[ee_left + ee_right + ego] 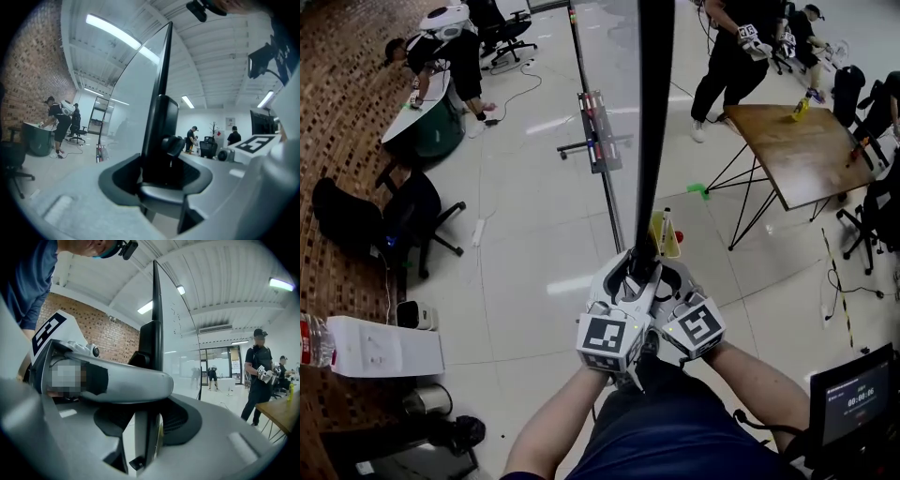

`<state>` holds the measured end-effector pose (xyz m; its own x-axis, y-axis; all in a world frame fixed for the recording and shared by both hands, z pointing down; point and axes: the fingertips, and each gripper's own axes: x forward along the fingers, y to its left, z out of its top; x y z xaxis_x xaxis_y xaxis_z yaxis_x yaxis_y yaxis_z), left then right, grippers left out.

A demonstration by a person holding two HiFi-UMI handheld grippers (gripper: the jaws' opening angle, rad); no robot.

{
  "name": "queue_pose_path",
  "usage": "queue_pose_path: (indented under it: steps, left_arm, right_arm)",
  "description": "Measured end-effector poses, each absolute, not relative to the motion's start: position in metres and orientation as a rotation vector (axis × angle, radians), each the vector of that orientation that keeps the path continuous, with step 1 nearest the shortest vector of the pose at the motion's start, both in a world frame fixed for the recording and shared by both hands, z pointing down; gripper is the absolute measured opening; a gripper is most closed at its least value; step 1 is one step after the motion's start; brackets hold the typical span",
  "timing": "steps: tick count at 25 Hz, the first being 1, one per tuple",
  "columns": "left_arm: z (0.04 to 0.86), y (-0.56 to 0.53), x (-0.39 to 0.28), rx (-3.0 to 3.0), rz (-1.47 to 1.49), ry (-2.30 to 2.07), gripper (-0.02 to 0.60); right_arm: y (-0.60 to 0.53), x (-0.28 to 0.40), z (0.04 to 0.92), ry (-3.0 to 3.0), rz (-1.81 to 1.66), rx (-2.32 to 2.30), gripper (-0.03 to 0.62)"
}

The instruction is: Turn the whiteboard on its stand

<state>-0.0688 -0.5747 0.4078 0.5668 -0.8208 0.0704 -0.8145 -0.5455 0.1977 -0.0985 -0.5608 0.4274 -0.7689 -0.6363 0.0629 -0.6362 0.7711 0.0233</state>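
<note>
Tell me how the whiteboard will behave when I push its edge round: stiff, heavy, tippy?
Likely stiff: the whiteboard frame looks straight where the left hand-held gripper and right hand-held gripper clamp it. Probably heavy to swing, being tall and wide. It may tip or drift: the stand foot looks slim on a glossy floor.

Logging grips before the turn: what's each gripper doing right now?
Left gripper: closed on the whiteboard edge.
Right gripper: closed on the same whiteboard edge.
</note>
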Motion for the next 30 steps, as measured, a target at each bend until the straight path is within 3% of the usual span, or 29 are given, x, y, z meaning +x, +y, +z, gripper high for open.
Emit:
queue_pose_path:
  steps: [30]
  left_arm:
    - [0.399,-0.403,-0.029,2.530,0.017,-1.479,0.206]
  right_arm:
    - [-0.389,-0.062,0.428,-2.882,-0.011,0.938,0.164]
